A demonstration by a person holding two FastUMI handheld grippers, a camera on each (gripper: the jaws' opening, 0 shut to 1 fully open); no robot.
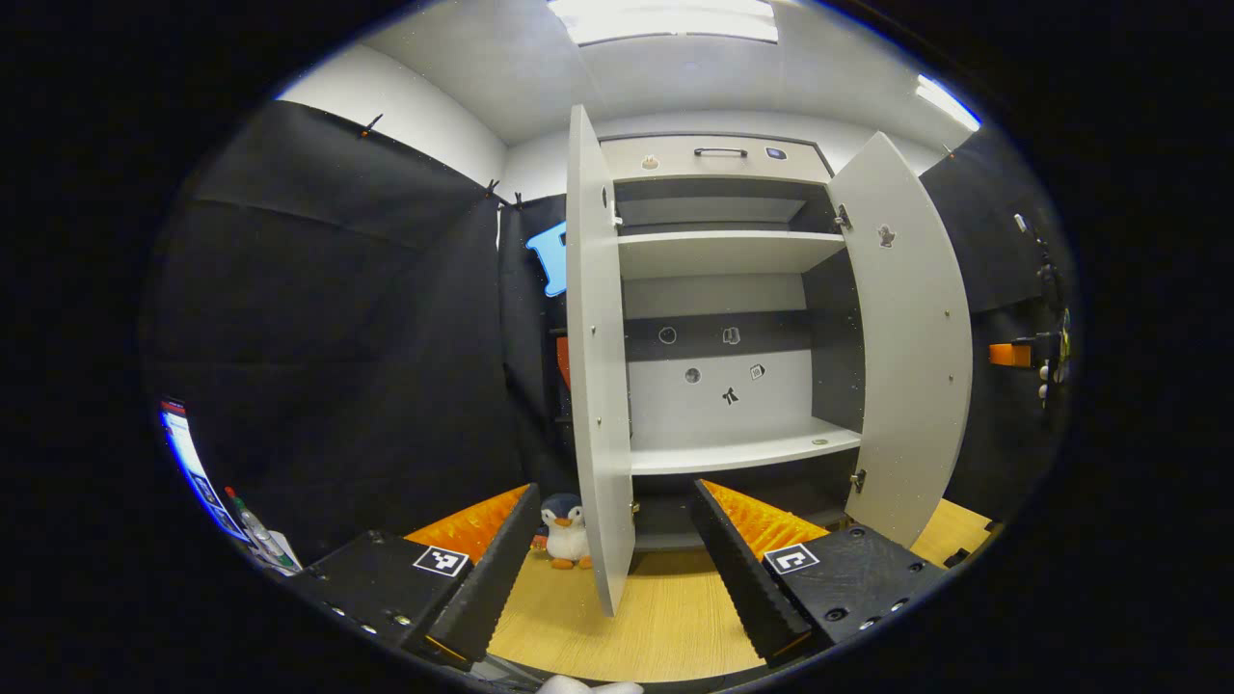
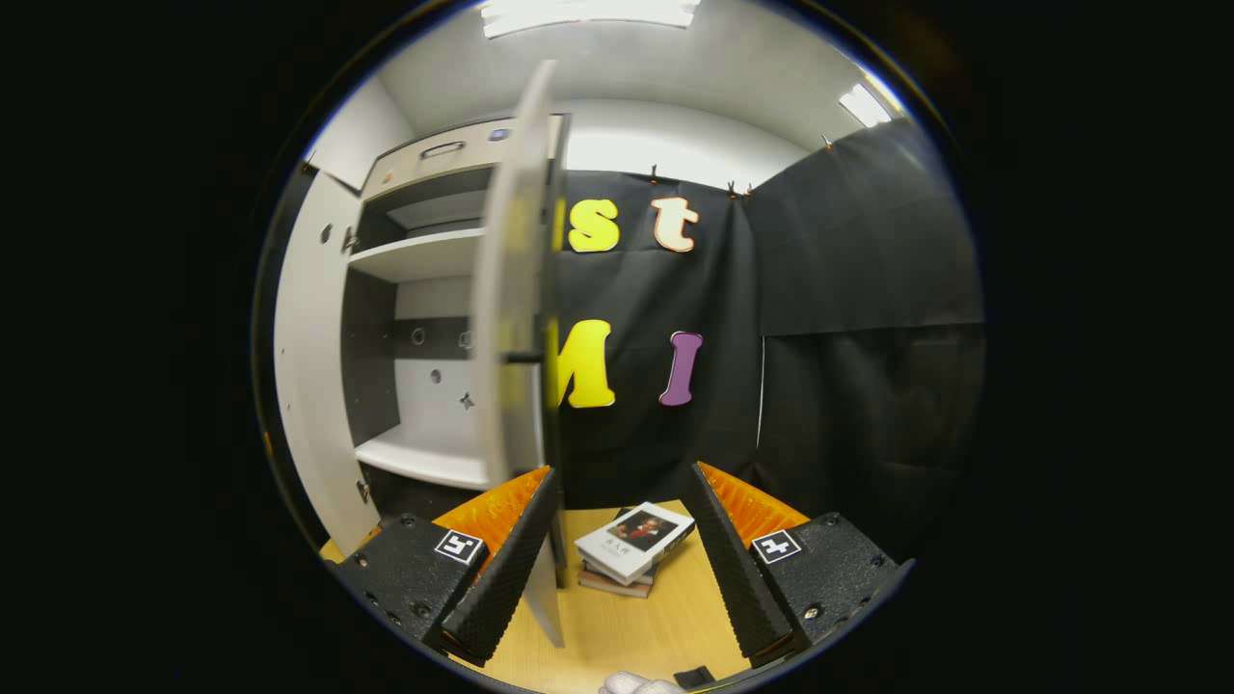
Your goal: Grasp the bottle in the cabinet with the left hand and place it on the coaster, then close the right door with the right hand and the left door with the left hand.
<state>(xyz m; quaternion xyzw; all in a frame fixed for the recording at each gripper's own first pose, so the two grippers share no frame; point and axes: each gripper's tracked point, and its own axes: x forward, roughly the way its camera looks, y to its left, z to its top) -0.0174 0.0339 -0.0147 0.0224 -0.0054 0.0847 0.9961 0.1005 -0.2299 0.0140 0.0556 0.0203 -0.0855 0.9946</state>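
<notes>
I hold both grippers, left point(image 1: 617, 569) and right point(image 2: 617, 569), released, each with a cabinet door edge point(image 1: 600, 405) between its fingers.

left gripper point(image 1: 617, 578): held level, pointed forward, fingers spread wide, nothing gripped | right gripper point(image 2: 617, 578): held level, fingers parted wide, nothing clamped between them | a pale shape at each view's bottom edge, possibly a gloved hand, cannot be made out
</notes>
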